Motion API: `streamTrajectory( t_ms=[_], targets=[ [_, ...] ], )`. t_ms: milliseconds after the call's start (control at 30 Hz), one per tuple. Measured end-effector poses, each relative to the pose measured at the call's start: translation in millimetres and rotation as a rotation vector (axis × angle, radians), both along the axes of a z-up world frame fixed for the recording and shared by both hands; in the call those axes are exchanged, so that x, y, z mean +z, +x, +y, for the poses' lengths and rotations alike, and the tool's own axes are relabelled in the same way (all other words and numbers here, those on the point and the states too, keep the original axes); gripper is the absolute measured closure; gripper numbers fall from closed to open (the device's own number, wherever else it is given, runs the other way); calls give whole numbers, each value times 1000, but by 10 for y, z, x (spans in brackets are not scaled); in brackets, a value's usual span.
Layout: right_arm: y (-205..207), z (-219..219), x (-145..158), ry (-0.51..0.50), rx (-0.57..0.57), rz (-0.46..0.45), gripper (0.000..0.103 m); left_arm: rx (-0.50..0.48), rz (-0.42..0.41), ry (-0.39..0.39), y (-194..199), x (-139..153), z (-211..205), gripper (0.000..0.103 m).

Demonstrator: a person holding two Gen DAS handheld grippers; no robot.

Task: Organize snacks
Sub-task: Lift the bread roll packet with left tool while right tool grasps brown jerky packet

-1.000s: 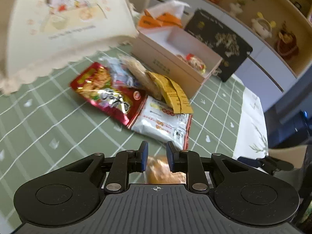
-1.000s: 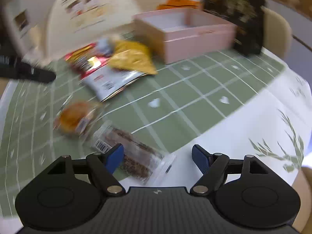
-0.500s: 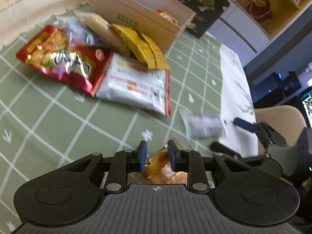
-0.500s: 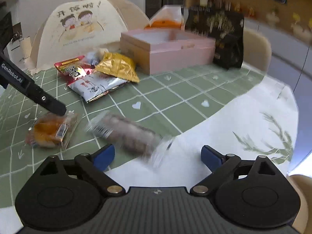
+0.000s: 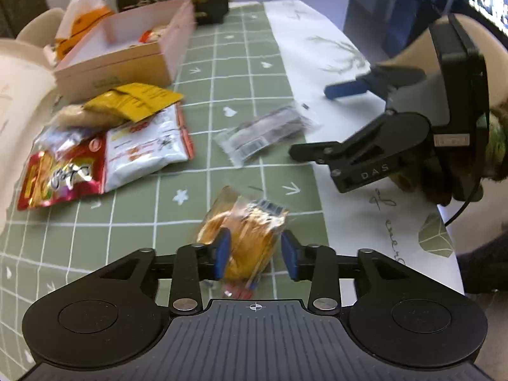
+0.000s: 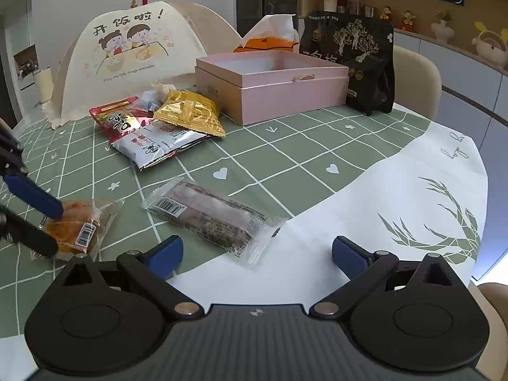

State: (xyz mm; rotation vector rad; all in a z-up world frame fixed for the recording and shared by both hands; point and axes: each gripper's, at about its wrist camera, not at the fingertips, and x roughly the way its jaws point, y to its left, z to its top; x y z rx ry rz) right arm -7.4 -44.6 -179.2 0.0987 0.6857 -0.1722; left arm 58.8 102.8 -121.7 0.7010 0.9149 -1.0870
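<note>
My left gripper [image 5: 254,254] is open, its blue fingers on either side of an orange pastry packet [image 5: 247,228] that lies on the green checked tablecloth; the packet also shows in the right wrist view [image 6: 74,228]. My right gripper [image 6: 255,255] is open and empty, just short of a dark snack bar in clear wrap [image 6: 209,216], also seen in the left wrist view [image 5: 265,133]. A pile of red, white and yellow snack bags [image 6: 158,127] lies beside the open pink box [image 6: 273,95]. The box [image 5: 104,73] holds at least one small snack.
A cream mesh food cover [image 6: 133,54] stands at the back left. A black bag [image 6: 352,57] and an orange tissue pack [image 6: 270,38] stand behind the box. The table edge [image 6: 476,222] curves round on the right, with chairs beyond it.
My left gripper has opened from around the orange packet, which now rests on the cloth. The left camera has swung right. The right gripper has steadied behind the snack bar.
</note>
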Motion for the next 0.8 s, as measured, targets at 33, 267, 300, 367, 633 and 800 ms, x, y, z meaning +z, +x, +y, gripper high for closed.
streamTrajectory(
  t_ms=[33, 267, 300, 367, 633, 800],
  targets=[
    [1, 4, 1, -1, 0, 0, 3, -5, 5, 4, -7, 2, -41, 51],
    [-1, 7, -1, 1, 0, -1, 2, 48, -58, 36, 165, 28, -86, 48],
    [-1, 6, -1, 1, 0, -2, 2, 87, -40, 39, 278, 7, -71, 47],
    [-1, 8, -2, 1, 0, -1, 2, 142, 38, 15, 500, -33, -31, 45],
    [-2, 13, -5, -1, 1, 0, 2, -80, 128, -27, 316, 106, 17, 49],
    [-6, 6, -7, 5, 1, -5, 2, -204, -4, 64, 29, -20, -99, 36]
  ],
)
